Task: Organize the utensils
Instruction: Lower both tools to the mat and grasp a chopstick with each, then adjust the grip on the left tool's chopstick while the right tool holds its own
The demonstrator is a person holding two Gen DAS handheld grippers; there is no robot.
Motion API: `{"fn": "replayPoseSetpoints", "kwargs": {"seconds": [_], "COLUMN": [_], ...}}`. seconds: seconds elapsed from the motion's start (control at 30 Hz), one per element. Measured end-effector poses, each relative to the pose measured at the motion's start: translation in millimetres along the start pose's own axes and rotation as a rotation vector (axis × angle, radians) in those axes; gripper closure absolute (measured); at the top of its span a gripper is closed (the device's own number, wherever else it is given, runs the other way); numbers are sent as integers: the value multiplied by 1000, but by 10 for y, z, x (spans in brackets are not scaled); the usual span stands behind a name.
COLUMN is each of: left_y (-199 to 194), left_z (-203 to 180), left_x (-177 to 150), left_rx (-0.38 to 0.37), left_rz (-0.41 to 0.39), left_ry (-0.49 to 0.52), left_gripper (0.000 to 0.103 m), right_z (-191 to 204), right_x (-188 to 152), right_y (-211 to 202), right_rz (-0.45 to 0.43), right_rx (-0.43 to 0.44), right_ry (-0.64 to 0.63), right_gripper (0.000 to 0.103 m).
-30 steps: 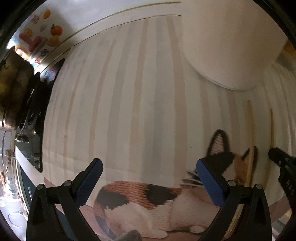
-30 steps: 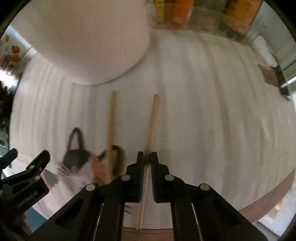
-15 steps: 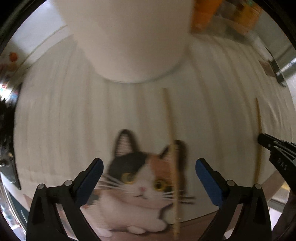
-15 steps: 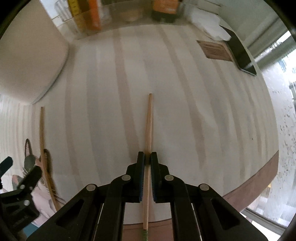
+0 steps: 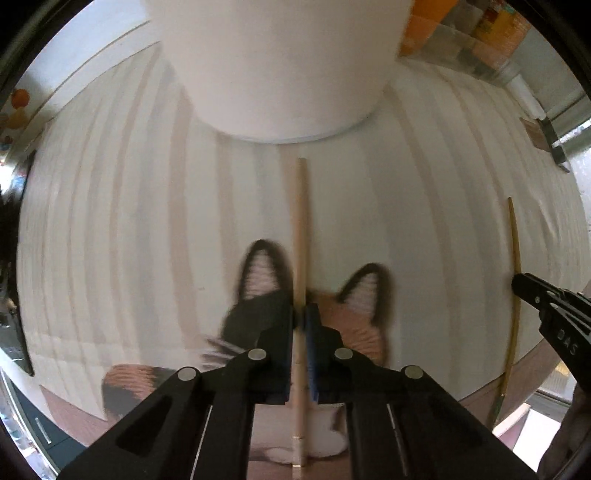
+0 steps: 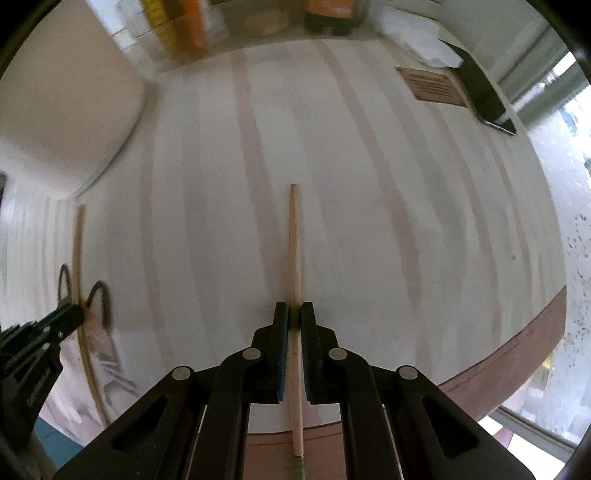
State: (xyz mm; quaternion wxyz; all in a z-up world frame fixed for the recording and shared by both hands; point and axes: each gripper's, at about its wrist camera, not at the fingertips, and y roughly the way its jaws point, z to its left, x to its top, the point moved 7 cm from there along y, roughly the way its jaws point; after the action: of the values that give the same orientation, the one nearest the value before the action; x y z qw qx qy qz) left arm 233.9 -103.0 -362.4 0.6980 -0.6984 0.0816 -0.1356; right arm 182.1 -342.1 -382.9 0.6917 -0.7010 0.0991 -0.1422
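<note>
Two wooden chopsticks lie parallel on a striped mat [image 5: 147, 221]. In the left wrist view my left gripper [image 5: 301, 321] points down over the left chopstick [image 5: 300, 229]. Its jaws are closing, and the blue pads press both sides of the stick. The right wrist view shows my right gripper [image 6: 294, 317] shut on the right chopstick [image 6: 294, 251] in the same way. Each view also catches the other pair at its edge: the right chopstick [image 5: 514, 258] with the right gripper [image 5: 517, 282], and the left chopstick [image 6: 78, 251] with the left gripper [image 6: 74, 315].
A big white container [image 5: 277, 66] stands just beyond the chopstick tips. A cat picture [image 5: 354, 317] is printed on the mat under the left stick. Orange and yellow jars [image 6: 184, 26], a tissue [image 6: 417, 37], a brown card [image 6: 430, 86] and a phone [image 6: 484, 96] sit at the back. The table's brown edge [image 6: 517, 350] is near.
My left gripper slid across the mat to the left chopstick and its wide jaws shut on it. The right gripper, still shut on its chopstick, shifted to the right.
</note>
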Motion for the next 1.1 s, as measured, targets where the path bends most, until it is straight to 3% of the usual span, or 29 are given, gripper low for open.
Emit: {"fn": "replayPoseSetpoints", "kwargs": {"seconds": [0.3, 0.63, 0.97, 1.1], "left_y": [-29, -75, -30, -32], "left_z": [355, 484, 390, 399], "left_x": [-107, -25, -25, -27], "left_rx": [21, 10, 23, 33], "left_rz": [14, 24, 22, 12], "left_ry": [-81, -96, -89, -80], "left_gripper": [99, 98, 98, 98], "right_z": [676, 901, 1280, 1355], "right_x": [-71, -111, -333, -592], "right_y": [22, 83, 83, 71], "right_rz": [22, 99, 73, 61], "right_rx": [100, 77, 33, 35], "right_ry": [-135, -207, -224, -219], "right_gripper": [96, 95, 95, 95]}}
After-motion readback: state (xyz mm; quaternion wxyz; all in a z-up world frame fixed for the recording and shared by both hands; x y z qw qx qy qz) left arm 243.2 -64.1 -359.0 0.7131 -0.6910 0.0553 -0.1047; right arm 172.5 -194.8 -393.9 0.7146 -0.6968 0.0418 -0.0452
